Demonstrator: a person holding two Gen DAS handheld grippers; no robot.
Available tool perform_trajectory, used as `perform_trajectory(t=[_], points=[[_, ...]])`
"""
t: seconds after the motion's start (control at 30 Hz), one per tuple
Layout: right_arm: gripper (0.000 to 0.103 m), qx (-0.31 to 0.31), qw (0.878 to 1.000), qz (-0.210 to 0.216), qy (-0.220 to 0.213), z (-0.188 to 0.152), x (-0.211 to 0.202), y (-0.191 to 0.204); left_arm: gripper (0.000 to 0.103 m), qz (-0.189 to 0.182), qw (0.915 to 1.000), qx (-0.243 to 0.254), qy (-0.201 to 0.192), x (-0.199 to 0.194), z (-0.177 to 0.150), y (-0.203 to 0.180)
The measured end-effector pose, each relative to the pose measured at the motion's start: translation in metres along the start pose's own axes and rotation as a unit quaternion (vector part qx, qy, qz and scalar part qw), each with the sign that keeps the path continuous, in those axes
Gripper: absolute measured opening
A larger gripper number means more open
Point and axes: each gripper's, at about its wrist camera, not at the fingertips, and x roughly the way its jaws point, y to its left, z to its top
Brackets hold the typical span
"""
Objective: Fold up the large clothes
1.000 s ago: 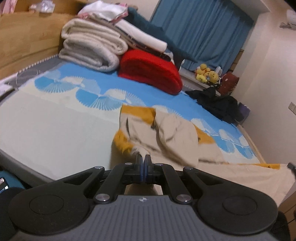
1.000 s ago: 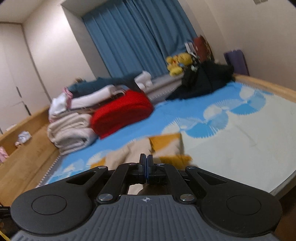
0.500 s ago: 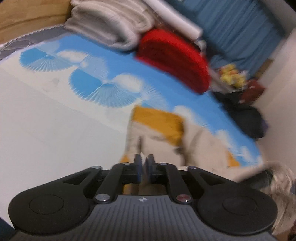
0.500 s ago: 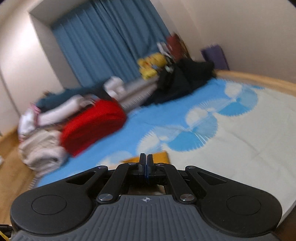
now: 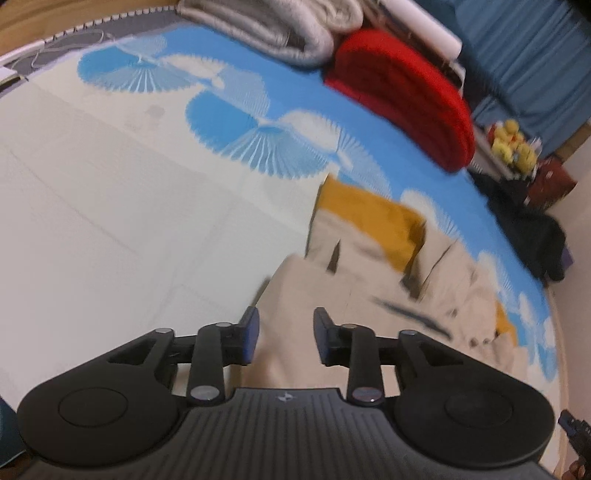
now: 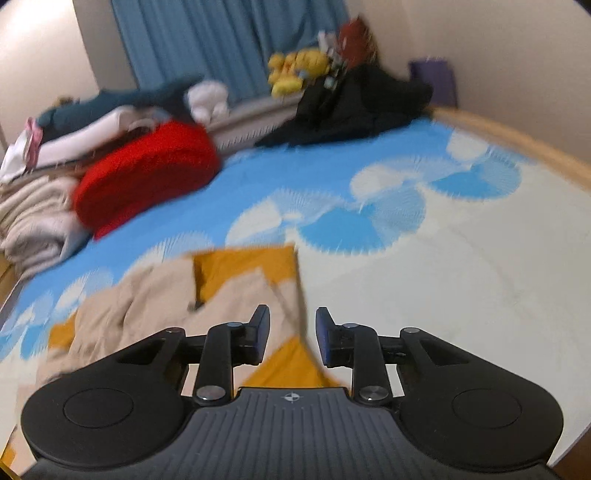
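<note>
Clothes lie on a bed in both views. From the left wrist, the left gripper (image 5: 283, 334) has its jaws apart with nothing between them. A tan and yellow garment (image 5: 369, 266) lies spread on the bed (image 5: 110, 221), starting right under the jaws and running ahead and off to the right. Its yellow part sits farther ahead of the jaws. Past that, a red blanket (image 5: 402, 96) and a gray folded blanket (image 5: 280, 26) sit far ahead by the top of the bed. Yellow soft toys (image 5: 513, 146) sit far off to the right by a blue curtain (image 5: 517, 48).

From the right wrist, the right gripper (image 6: 291, 334) also has its jaws apart and holds nothing. The garment (image 6: 162, 295) lies under the jaws and spreads out to the left of them. One yellow corner shows just below the jaws. The red blanket (image 6: 147, 173) is far ahead on the left, and a black heap of clothes (image 6: 354, 107) is far ahead. This view is blurry.
</note>
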Motion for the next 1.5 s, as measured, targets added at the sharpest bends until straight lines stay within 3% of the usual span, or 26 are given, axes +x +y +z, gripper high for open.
perform_trajectory(t=[0.17,0.33,0.73,0.8,0.83,0.9,0.93,0.97,1.07,1.13,1.2,1.27,1.37,1.5], points=[[0.037,-0.027,0.998,0.015,0.052,-0.016,0.022,0.005,0.048,0.034,0.9987,0.004,0.038,0.02,-0.005,0.003],[0.044,-0.017,0.995,0.021,0.097,-0.022,0.046,0.008,0.057,0.051,0.9962,0.003,0.07,0.041,-0.003,0.003],[0.051,-0.006,0.987,0.009,0.161,-0.028,0.102,0.004,0.057,0.059,0.9919,0.018,0.111,0.069,0.0,0.001],[0.05,-0.012,0.987,0.008,0.162,-0.028,0.105,0.003,0.054,0.06,0.9919,0.025,0.109,0.07,0.0,-0.001],[0.05,-0.016,0.987,0.005,0.16,-0.028,0.106,0.003,0.047,0.059,0.992,0.028,0.109,0.07,0.0,-0.002],[0.05,-0.017,0.987,0.004,0.16,-0.028,0.107,0.001,0.028,0.059,0.9922,0.031,0.105,0.071,0.001,-0.003],[0.05,-0.016,0.987,0.004,0.161,-0.029,0.108,-0.001,0.013,0.06,0.9925,0.034,0.101,0.07,0.001,-0.004],[0.05,-0.016,0.987,0.003,0.162,-0.029,0.109,-0.001,0.005,0.06,0.9927,0.039,0.096,0.069,0.002,-0.005],[0.05,-0.015,0.987,0.002,0.162,-0.029,0.11,-0.002,0.002,0.046,0.994,0.058,0.08,0.064,0.003,-0.014],[0.047,-0.021,0.987,0.001,0.161,-0.028,0.11,0.001,0.001,0.034,0.9948,0.065,0.07,0.061,0.004,-0.019],[0.02,-0.038,0.987,0.001,0.155,-0.028,0.107,0.006,0.001,0.027,0.996,0.06,0.06,0.058,0.006,-0.02],[0.002,-0.059,0.988,0.005,0.143,-0.027,0.102,0.011,0.001,0.017,0.9976,0.048,0.046,0.054,0.01,-0.019],[0.0,-0.068,0.99,0.018,0.119,-0.023,0.09,0.013,0.001,-0.002,0.9985,0.046,0.031,0.048,0.013,-0.021],[0.0,-0.033,0.997,0.029,0.069,-0.012,0.072,0.002,0.001,-0.009,0.9974,0.058,0.041,0.05,0.011,-0.027]])
